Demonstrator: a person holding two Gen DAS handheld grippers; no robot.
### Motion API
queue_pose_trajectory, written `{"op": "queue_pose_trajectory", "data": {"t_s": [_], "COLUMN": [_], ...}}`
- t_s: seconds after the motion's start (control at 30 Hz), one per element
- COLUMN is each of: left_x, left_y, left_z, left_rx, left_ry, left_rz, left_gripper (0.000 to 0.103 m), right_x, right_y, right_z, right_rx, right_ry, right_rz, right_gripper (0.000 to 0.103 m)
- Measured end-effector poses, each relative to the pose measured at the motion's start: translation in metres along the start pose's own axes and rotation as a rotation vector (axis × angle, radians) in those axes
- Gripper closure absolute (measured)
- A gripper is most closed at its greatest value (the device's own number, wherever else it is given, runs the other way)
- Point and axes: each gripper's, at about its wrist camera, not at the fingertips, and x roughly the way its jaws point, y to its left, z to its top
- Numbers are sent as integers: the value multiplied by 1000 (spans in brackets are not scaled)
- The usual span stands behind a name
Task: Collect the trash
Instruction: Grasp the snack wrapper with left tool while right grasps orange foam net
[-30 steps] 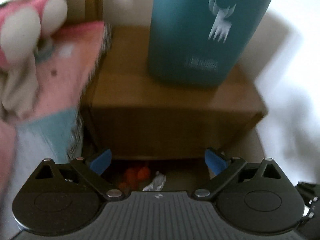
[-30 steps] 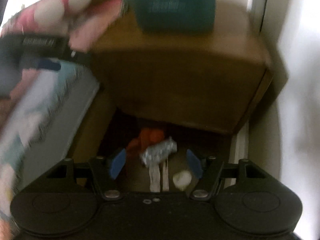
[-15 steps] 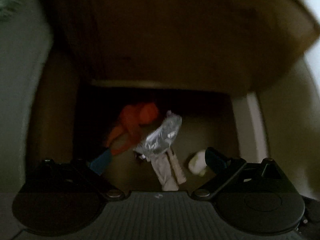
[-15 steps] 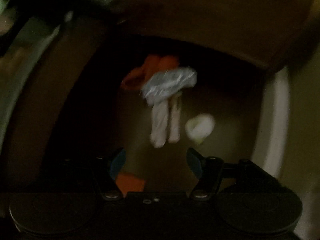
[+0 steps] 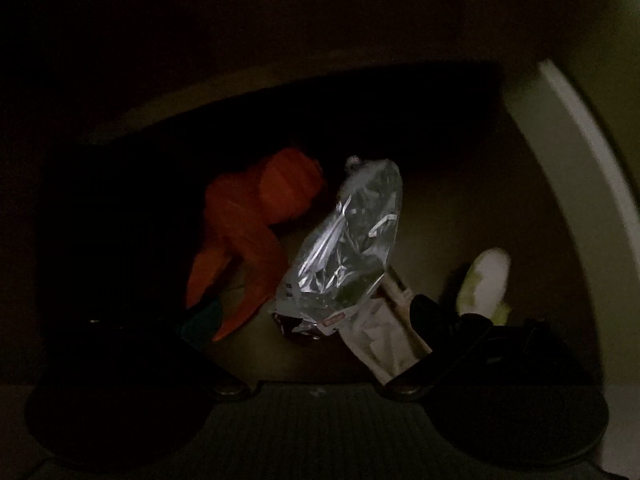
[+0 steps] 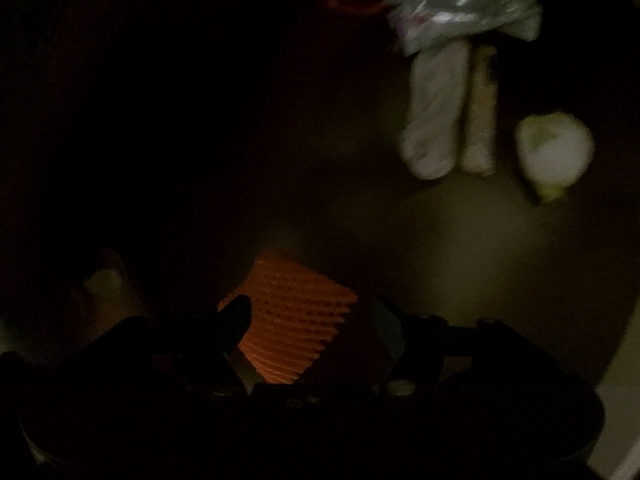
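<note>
Trash lies on the dark floor under a wooden cabinet. A crumpled silver foil bag lies in the middle, with an orange wrapper to its left and a pale paper wrapper under its near end. A white crumpled ball lies to the right. My left gripper is open, its jaws on either side of the foil bag's near end. My right gripper is open over an orange ridged piece; the foil bag, the paper wrapper and the white ball lie further ahead.
The cabinet underside hangs low over the trash. A pale baseboard or wall edge curves along the right side. A pale scrap lies at the left in the right wrist view. The scene is very dark.
Both grippers have dropped from in front of the cabinet to floor level and moved in under it. The trash now looks larger and nearer. The orange ridged piece has come between the right jaws.
</note>
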Motion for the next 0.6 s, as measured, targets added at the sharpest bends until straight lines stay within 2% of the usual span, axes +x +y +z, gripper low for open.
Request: {"op": "queue_pose_trajectory", "data": {"t_s": [0.17,0.27,0.47,0.5,0.57,0.6], "left_x": [34,49,74,76,83,85], "left_y": [-11,-23,-16,-15,-13,-12], "left_z": [-5,-5,9,11,15,16], "left_rx": [92,164,121,112,93,83], "left_ry": [15,7,-5,-5,7,10], "left_rz": [-7,34,25,22,17,19], "left_gripper": [3,3,4,8,26,30], "right_x": [39,52,61,62,63,63], "right_y": [11,13,24,26,29,30], "right_z": [-5,-8,-11,-12,-12,-13], "right_rx": [-45,-34,-50,-54,-58,-65], "right_ry": [34,51,45,41,33,30], "right_rz": [-40,-47,-40,-41,-55,-68], "right_gripper": [36,36,35,35,38,38]}}
